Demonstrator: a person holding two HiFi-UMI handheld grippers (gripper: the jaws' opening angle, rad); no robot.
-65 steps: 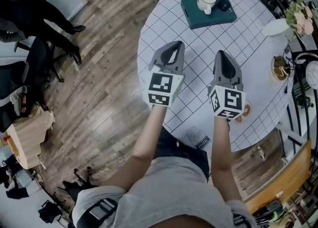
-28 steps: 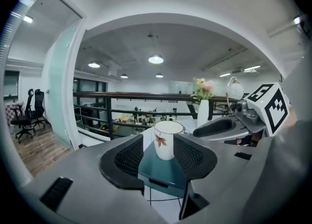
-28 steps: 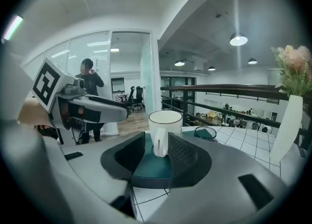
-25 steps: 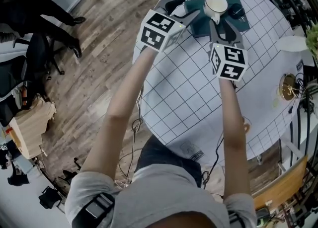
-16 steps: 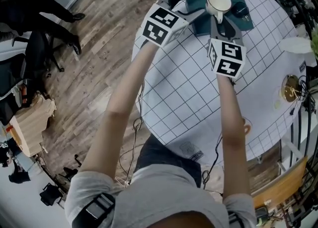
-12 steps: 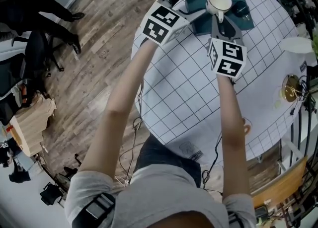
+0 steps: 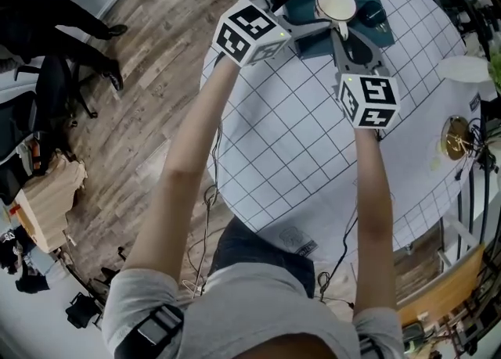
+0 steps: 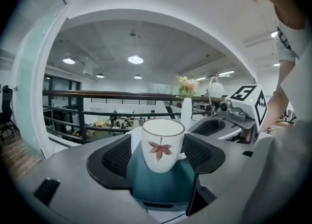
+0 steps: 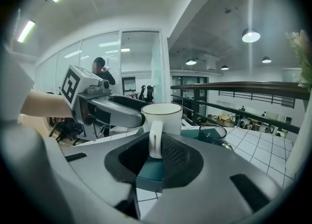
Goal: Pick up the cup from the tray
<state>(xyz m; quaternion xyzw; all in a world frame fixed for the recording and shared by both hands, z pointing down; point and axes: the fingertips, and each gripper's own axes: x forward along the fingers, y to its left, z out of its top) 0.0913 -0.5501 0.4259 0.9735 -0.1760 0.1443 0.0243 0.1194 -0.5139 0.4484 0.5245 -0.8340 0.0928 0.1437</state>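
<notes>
Both grippers are in at the tray. The white ceramic cup point(image 8: 162, 145), with a red leaf print and a thin gold rim, stands upright on the dark teal rectangular tray point(image 8: 161, 184). The tray lies at the far side of the round white grid-patterned table point(image 7: 297, 146).

The left gripper point(image 8: 160, 152) has its jaws spread wide, one pad on each side of the cup's body. Neither pad seems to be pressing on it. The right gripper point(image 9: 155, 154) faces in from the other side with its jaws apart too. The cup's handle point(image 9: 155, 139) stands between them, not pinched.

A small dark glass cup point(image 9: 213, 132) sits just beside the white one on the same tray.

So the approach looks done. The squeeze, the firm hold and the lift off the tray are all left to do. The cup's base rests on the teal surface, so nothing is raised yet.
</notes>
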